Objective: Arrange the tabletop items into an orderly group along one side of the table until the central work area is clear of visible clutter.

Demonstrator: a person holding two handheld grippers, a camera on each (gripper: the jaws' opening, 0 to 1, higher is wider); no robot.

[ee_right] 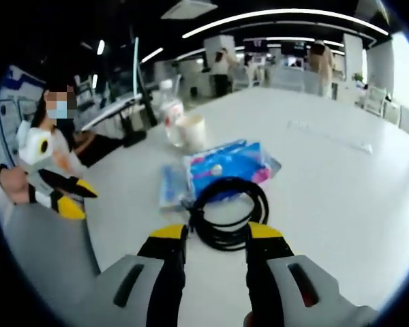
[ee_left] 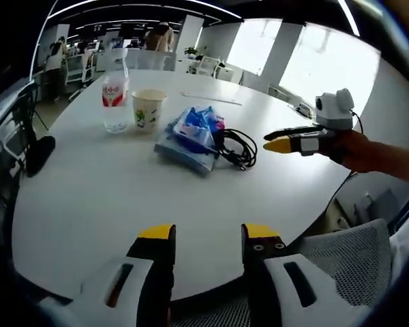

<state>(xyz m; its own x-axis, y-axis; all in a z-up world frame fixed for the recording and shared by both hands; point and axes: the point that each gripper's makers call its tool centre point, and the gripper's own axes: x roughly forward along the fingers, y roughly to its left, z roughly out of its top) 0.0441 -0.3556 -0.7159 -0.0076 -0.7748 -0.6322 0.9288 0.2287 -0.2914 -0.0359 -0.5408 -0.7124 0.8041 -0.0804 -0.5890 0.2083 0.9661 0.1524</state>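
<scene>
Cable: black coil [ee_right: 226, 212] on white table [ee_right: 341, 184], touching blue packet [ee_right: 228, 167].
Right gripper [ee_right: 217, 235]: jaws apart, just before coil.
Left gripper [ee_left: 208, 235]: jaws apart, over bare tabletop.
Cup [ee_left: 148, 109]: beside bottle [ee_left: 115, 95].

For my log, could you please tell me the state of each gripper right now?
Left gripper: open, holding nothing.
Right gripper: open, at the coiled black cable, not gripping it.

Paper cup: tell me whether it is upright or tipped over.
Upright. The paper cup stands on its base on the white table, open rim facing up, beside the water bottle.
</scene>
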